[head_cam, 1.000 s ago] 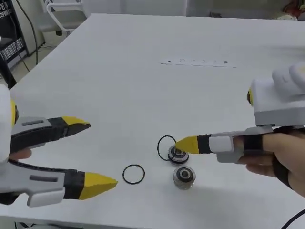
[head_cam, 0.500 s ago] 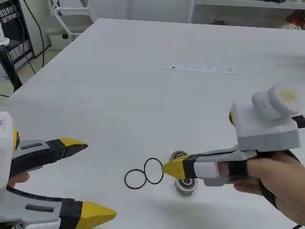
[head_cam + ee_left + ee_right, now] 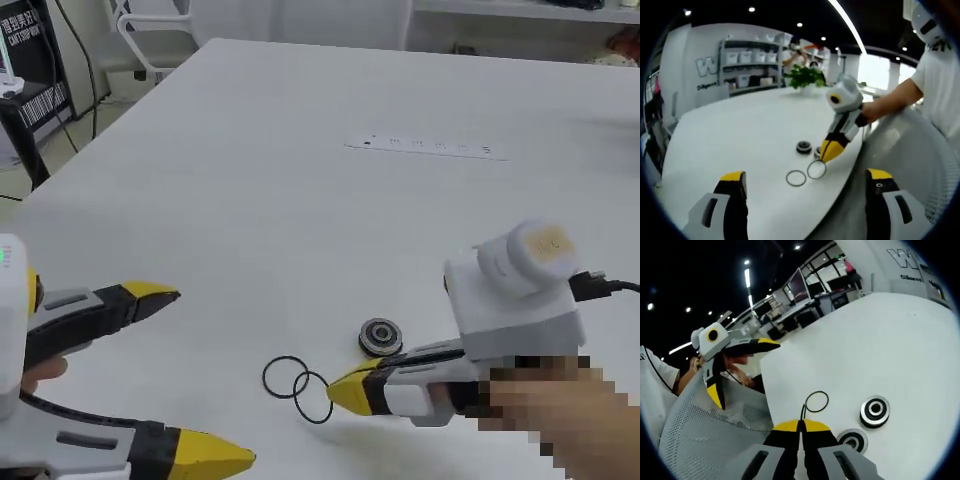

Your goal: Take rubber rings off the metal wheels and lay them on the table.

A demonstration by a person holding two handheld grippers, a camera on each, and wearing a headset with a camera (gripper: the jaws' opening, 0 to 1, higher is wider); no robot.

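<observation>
Office-like lab workspace.
A large white table [image 3: 300, 180], shelves of bins [image 3: 747, 67], a mesh chair [image 3: 700, 430] and ceiling spotlights [image 3: 799, 24] are seen.

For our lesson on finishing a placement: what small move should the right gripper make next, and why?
Probably open its jaws. The right gripper is shut on a rubber ring that sits low at the table, beside the other ring lying flat. Letting go should lay it down.
</observation>
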